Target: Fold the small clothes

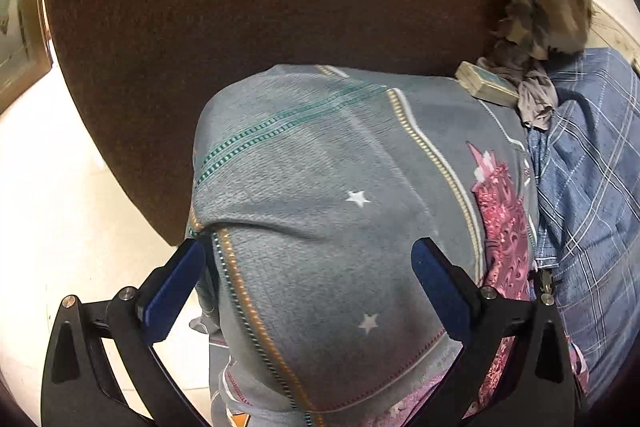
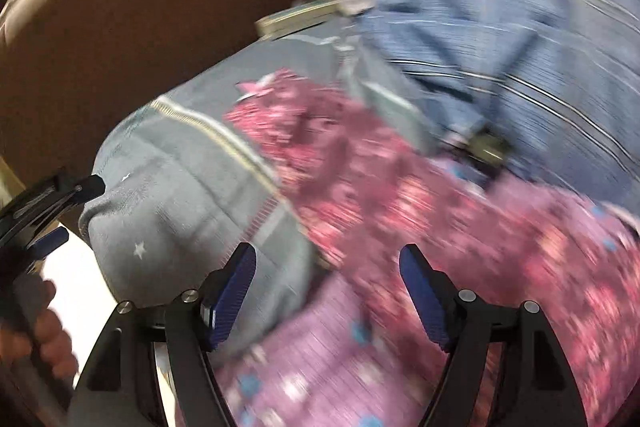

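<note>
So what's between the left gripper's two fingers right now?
In the left wrist view, the grey star-print cloth spans the gap between the open left gripper's fingers; neither presses it.

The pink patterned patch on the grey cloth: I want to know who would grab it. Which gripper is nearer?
Right. The right gripper hovers open just above the pink patterned patch; the left gripper straddles the cloth's grey starred part, away from it.

A brown round table [image 1: 248, 7] bears a small box [image 1: 486, 85] (worn-looking), pale floor [image 1: 60, 207] below.
</note>
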A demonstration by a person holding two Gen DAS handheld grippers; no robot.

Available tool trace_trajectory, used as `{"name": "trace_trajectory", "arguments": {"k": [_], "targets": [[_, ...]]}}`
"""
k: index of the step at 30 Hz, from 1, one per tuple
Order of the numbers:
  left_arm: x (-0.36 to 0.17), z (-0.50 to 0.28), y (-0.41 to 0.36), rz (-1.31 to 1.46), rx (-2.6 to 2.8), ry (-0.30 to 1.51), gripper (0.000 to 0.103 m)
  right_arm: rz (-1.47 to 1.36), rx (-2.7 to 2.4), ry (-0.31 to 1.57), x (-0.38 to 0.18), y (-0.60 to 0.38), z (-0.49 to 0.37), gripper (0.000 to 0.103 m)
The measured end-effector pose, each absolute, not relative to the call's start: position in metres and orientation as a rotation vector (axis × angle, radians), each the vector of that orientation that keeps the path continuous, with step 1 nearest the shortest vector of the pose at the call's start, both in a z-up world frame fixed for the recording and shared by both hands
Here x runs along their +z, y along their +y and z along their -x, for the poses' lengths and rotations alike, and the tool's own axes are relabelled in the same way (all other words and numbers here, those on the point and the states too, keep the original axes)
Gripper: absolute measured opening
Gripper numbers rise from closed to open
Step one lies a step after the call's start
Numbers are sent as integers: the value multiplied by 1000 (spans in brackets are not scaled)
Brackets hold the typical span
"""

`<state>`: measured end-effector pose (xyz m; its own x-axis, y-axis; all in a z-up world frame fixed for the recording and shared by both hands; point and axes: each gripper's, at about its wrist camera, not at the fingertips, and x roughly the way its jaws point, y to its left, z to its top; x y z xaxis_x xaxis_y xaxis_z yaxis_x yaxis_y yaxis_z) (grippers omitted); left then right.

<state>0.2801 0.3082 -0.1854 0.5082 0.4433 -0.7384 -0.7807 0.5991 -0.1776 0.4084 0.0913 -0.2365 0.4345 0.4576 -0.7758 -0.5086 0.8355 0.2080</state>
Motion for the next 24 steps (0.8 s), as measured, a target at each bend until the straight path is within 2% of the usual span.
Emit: {"name": "trace_trajectory", "arguments": {"k": [7, 10, 11, 12, 18, 24], "targets": [[-188, -292, 302, 526, 748, 733, 103, 129, 551, 944, -261, 154, -454, 75], [-188, -300, 295, 488, 727, 748, 103, -14, 554, 936, -268, 148, -475, 68], [-189, -303, 294, 483, 719, 755, 103, -61, 564, 945, -269, 142, -481, 35], [-189, -305, 292, 480, 705, 761, 103, -96, 566, 964, -270, 137, -486, 8], [-203, -334, 253, 433, 503, 838, 103, -226, 503, 834, -228, 52, -463, 7], [-241, -374, 170, 386, 219, 980, 103, -383, 329, 692, -177, -128, -394, 7]]}}
